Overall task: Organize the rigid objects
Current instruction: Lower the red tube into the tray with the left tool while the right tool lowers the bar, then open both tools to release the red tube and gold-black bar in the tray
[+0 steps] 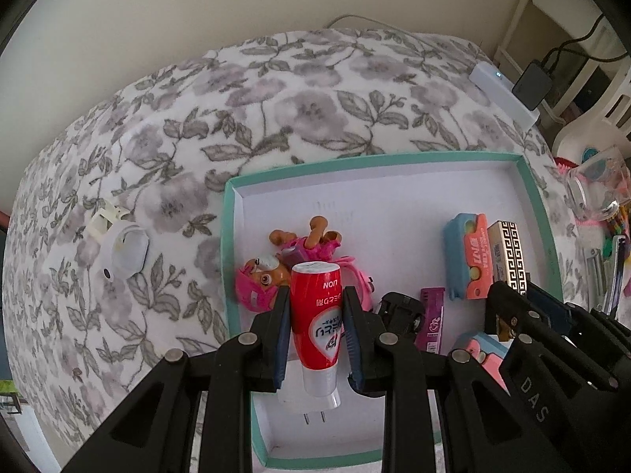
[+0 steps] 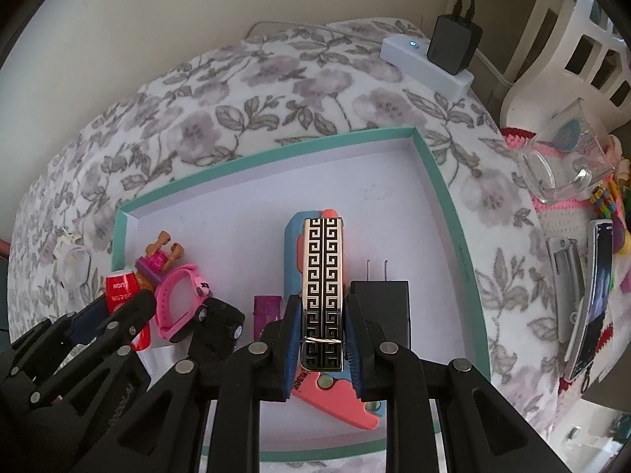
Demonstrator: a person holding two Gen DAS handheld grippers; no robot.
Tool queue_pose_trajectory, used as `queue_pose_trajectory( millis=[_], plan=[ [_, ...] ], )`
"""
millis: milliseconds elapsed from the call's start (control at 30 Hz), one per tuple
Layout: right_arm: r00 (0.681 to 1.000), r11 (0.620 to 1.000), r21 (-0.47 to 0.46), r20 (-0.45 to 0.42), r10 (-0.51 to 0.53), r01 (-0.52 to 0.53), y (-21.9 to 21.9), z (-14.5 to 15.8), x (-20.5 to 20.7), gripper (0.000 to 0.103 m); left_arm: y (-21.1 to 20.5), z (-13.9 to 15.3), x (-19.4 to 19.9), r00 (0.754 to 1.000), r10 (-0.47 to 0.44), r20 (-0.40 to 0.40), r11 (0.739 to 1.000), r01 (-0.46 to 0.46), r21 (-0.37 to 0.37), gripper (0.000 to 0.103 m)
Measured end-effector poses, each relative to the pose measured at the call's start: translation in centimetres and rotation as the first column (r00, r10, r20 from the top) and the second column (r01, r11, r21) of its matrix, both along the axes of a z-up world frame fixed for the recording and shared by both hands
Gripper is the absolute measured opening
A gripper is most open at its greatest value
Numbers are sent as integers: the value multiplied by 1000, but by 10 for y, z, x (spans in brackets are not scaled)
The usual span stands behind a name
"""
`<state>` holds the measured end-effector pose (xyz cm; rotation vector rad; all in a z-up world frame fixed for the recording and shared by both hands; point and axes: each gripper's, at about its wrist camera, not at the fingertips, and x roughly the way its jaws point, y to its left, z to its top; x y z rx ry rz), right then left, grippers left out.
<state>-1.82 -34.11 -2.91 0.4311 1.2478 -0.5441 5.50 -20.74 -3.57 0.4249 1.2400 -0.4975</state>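
A teal-rimmed white box (image 1: 232, 244) (image 2: 445, 189) lies on a floral blanket. My left gripper (image 1: 315, 307) is shut on a red toothpaste tube (image 1: 319, 315), held over the box's left part; the tube also shows in the right wrist view (image 2: 120, 285). My right gripper (image 2: 321, 319) is shut on a gold and black key-pattern lighter (image 2: 323, 276), which also shows in the left wrist view (image 1: 508, 252), held over a blue and pink case (image 2: 294, 244). In the box lie a pink toy dog figure (image 1: 272, 272), a pink watch (image 2: 177, 295), a purple packet (image 1: 432, 323), a black plug (image 2: 380, 307) and a white plug (image 1: 299, 398).
A white round device (image 1: 126, 252) lies on the blanket left of the box. A white power strip (image 2: 426, 61) with a black charger (image 2: 453, 43) sits at the back right. A glass jar (image 2: 564, 161), a hair clip (image 2: 564, 287) and colourful items lie to the right.
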Motion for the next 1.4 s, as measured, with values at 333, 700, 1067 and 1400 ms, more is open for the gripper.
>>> queue_pose_trajectory(
  millis=[333, 700, 1067, 1400],
  plan=[
    [1000, 1000, 14, -29, 6, -5, 0, -9, 2, 22, -1, -9, 1, 1000, -4, -15, 1000, 4, 24, 26],
    [1000, 1000, 6, -12, 12, -12, 2, -3, 3, 23, 1, -4, 2, 1000, -5, -20, 1000, 5, 7, 26],
    [999, 999, -27, 33, 27, -26, 6, 18, 4, 23, 8, 15, 5, 1000, 9, -6, 999, -10, -39, 27],
    [999, 998, -40, 30, 46, -45, 11, 19, 7, 23, 26, 14, 19, 997, 81, 15, 997, -81, -12, 38]
  ],
)
